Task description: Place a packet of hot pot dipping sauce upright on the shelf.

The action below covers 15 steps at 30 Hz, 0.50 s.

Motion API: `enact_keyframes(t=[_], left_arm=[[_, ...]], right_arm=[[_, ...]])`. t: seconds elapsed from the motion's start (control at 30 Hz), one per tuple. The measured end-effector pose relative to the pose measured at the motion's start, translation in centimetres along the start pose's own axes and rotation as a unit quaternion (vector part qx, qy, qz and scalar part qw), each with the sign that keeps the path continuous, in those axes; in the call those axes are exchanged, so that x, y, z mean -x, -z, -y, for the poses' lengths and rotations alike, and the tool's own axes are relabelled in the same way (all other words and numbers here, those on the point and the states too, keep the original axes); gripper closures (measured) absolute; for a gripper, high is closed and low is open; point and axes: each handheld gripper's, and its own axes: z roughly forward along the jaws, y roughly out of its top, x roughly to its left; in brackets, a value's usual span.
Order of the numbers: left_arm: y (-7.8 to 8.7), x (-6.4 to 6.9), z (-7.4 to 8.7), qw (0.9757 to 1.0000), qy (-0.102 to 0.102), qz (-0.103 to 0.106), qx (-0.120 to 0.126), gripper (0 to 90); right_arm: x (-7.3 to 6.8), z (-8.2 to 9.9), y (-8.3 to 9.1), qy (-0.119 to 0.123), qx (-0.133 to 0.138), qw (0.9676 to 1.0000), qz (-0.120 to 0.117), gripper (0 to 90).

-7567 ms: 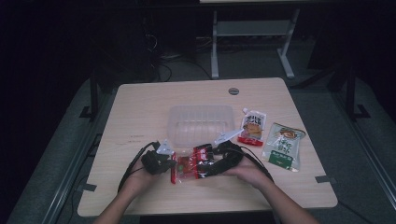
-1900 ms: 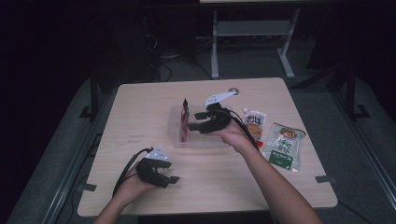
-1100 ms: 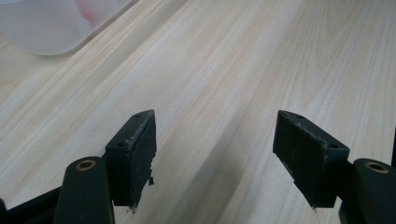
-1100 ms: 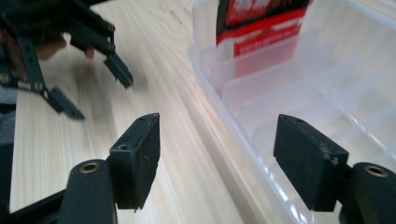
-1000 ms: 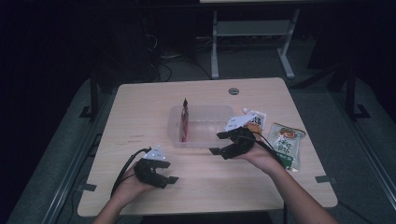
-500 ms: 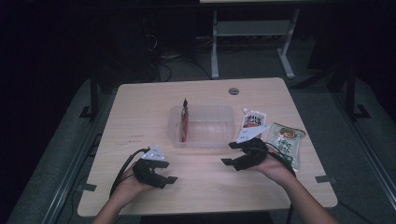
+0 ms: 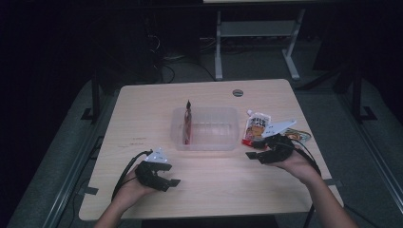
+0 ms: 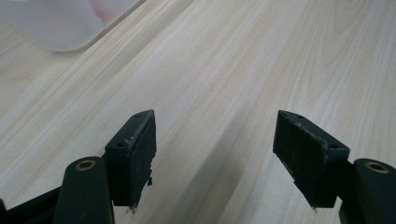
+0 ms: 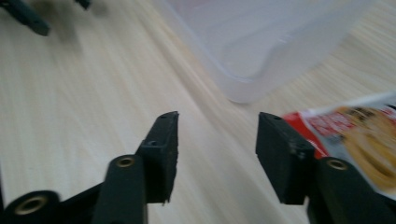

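**Inspector:** High view first. Where does the work stand?

**Recorder:** A clear tub [image 7: 205, 128] sits mid-tabletop [image 7: 142, 114] with one red packet [image 7: 188, 121] standing on edge against its left wall. Two more packets lie to the right of the tub: a red-and-white pouch [image 7: 255, 127] just beside it, and a further packet [image 7: 300, 136] largely hidden behind the right hand. The right claw [image 7: 252, 153] hovers low at the near end of the pouch, tips pointing left. The left claw [image 7: 172, 182] rests near the front edge, well apart from all of it.

**Inspector:** So which hand takes the pouch?

**Recorder:** The right, in my judgement; it is much the nearer. The pouch runs lengthwise away from the person and lies just beyond the claw, on its right side.

**Inspector:** Left gripper view?

**Recorder:** The left claw [image 8: 215, 154] stands wide, bare wood between the pads, touching nothing. A corner of the tub [image 8: 65, 25] shows top left.

**Inspector:** Right gripper view?

**Recorder:** The right claw [image 9: 215, 154] is partly open and has just been closing, with nothing between the pads. The pouch [image 9: 359, 135] shows past the right-hand jaw, outside the gap; whether it touches that jaw I cannot tell. The tub's corner [image 9: 247, 79] lies ahead. The picture is blurred.

**Inspector:** What does the pick need?

**Recorder:** Likely a swing towards the pouch, to bring its edge into the gap.
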Motion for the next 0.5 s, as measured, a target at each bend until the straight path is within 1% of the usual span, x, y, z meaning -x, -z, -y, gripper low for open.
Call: enact_keyframes(t=[0.1, 0.13, 0.17, 0.2, 0.23, 0.27, 0.3, 0.33, 0.37, 0.4, 0.5], left_arm=[[-0.2, 0.1, 0.0, 1.0000, 0.004, 0.003, 0.000, 29.7], [-0.2, 0.1, 0.0, 1.0000, 0.000, 0.002, -0.002, 29.7], [-0.3, 0.1, -0.1, 1.0000, 0.002, 0.003, -0.004, 29.7], [-0.4, 0.1, -0.1, 1.0000, 0.002, 0.003, -0.004, 29.6], [-0.4, 0.1, -0.1, 1.0000, 0.002, 0.003, -0.004, 29.7], [-0.4, 0.2, -0.1, 1.0000, 0.000, 0.003, -0.006, 29.7], [-0.5, 0.2, -0.2, 1.0000, 0.001, 0.003, -0.004, 29.7], [-0.5, 0.3, -0.2, 1.0000, 0.002, 0.004, -0.005, 29.7], [-0.6, 0.3, -0.2, 1.0000, 0.004, 0.005, -0.005, 29.7], [-0.6, 0.3, -0.2, 1.0000, 0.001, 0.005, -0.005, 29.7], [-0.7, 0.2, -0.2, 1.0000, 0.001, 0.006, -0.007, 29.7]], right_arm=[[1.2, 0.2, 0.4, -0.010, 0.000, 0.9996, 0.025, 63.3], [1.6, 0.3, 0.5, -0.014, -0.001, 0.9995, 0.029, 67.1], [2.0, 0.3, 0.5, -0.016, 0.000, 0.9993, 0.035, 70.1], [2.5, 0.2, 0.4, -0.019, 0.000, 0.9987, 0.046, 73.7], [2.5, 0.2, 0.4, -0.019, 0.000, 0.9987, 0.046, 73.7], [2.9, 0.2, 0.3, -0.023, 0.002, 0.9985, 0.051, 76.3], [3.6, 0.2, 0.1, -0.022, 0.001, 0.9979, 0.061, 82.2], [4.0, 0.2, 0.0, -0.025, 0.001, 0.9974, 0.068, 85.3], [4.4, 0.1, -0.2, -0.034, 0.002, 0.9971, 0.068, 88.9], [4.9, 0.1, -0.4, -0.036, 0.003, 0.9969, 0.070, 89.7], [6.1, 0.2, -1.3, -0.048, 0.001, 0.9961, 0.074, 89.9]])
